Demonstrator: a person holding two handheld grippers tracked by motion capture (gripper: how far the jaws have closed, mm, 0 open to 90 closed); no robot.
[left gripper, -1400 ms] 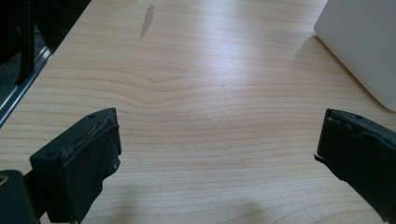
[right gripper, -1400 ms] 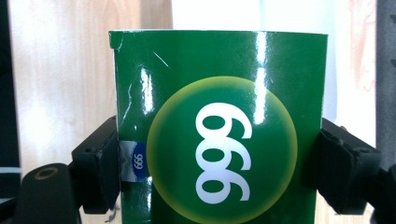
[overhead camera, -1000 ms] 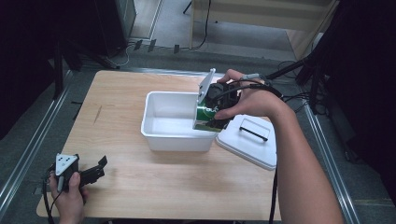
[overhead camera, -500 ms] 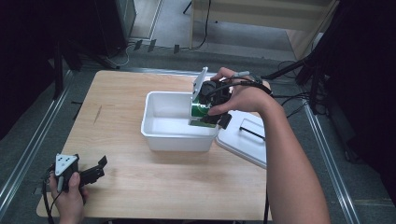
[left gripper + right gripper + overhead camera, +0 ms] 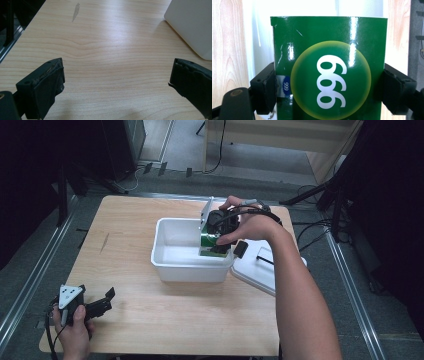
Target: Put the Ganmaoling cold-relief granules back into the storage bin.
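Green box [image 5: 329, 72] reading "999" is sitting gripped in the right tongs [image 5: 329, 92] over a white bin [image 5: 172, 255]; left tongs [image 5: 116, 85] are gaping empty

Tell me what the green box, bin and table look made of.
Green box: likely glossy printed cardboard; sharp folded edges, bright glare streaks, held in the right gripper.
Bin: looks like white moulded plastic; smooth, thin walls, rolled rim.
Table: light wood or wood-look laminate; grain lines, soft sheen.

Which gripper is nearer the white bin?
Right. The right gripper holds a green box over the white bin; the left gripper sits apart at the table's near-left corner.
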